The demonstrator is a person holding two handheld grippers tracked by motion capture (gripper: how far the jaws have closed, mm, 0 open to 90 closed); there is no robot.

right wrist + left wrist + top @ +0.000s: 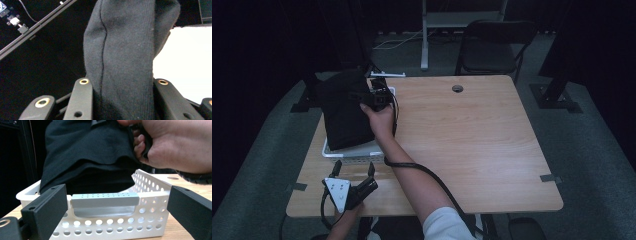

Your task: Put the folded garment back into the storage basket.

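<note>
A black knitted garment (pixel 343 112) hangs over a white perforated basket (pixel 357 151) at the table's left side. My right gripper (pixel 371 96) is shut on a bunched fold of the garment (pixel 120 50) above the basket's far end, and the cloth fills the gap between its jaws (pixel 122 85). My left gripper (pixel 354 166) rests near the table's front edge, just before the basket. Its jaws stand wide open (pixel 118 195) with nothing between them, facing the basket's grey handle bar (pixel 105 200). The garment (pixel 87 155) covers most of the basket's inside.
The wooden table (pixel 472 140) has a cable hole (pixel 457 88) at the back. A black chair (pixel 492 47) and a stand post (pixel 425 35) lie beyond it. Black frame legs (pixel 557 90) stand on the floor to the right. The right gripper's cable (pixel 432 177) trails along the forearm.
</note>
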